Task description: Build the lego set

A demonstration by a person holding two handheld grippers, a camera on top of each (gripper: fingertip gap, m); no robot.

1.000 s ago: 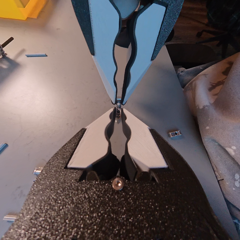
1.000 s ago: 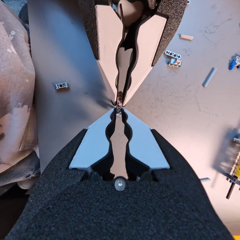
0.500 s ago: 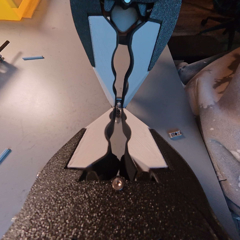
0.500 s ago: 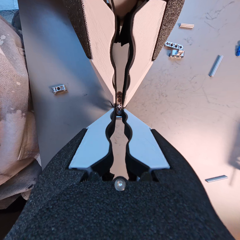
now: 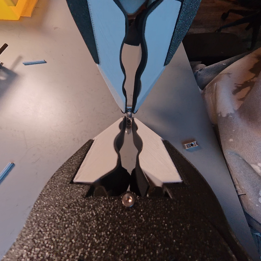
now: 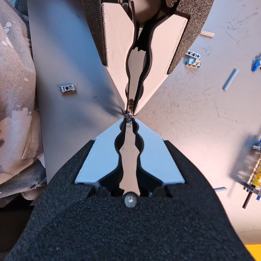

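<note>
Here the two grippers meet tip to tip above a grey table (image 5: 56, 113), both pinched onto small silver beam parts with holes. The left gripper (image 5: 128, 122) is closed on a short silver piece (image 5: 128, 124) that stands between its tips. The right gripper (image 6: 129, 121) comes in from the far side of the left wrist view, its fingers (image 5: 110, 56) narrowed to a point, and it too is clamped on a small silver part (image 6: 129, 120). Seen from the right wrist view, the part in the far gripper is a thin beam (image 6: 130, 105) with a row of holes, and the two held parts touch end to end; whether they are joined I cannot tell.

Just right of the left gripper, near the table's edge, lies a loose silver connector (image 5: 191, 145) with a round hole. Beyond that edge is pale, stained cloth (image 5: 233, 113). On the left side of the table lie two slim blue-grey rods, one farther off (image 5: 33, 62) and one nearer (image 5: 6, 170), and a yellow box (image 5: 15, 9) sits at the far left corner.

From the right wrist view, a grey angled beam (image 6: 192, 60) rests far right, with a grey rod (image 6: 230, 81) and a blue pin (image 6: 256, 67) beside it. A small yellow and black assembly (image 6: 254, 182) stands at the right edge.
</note>
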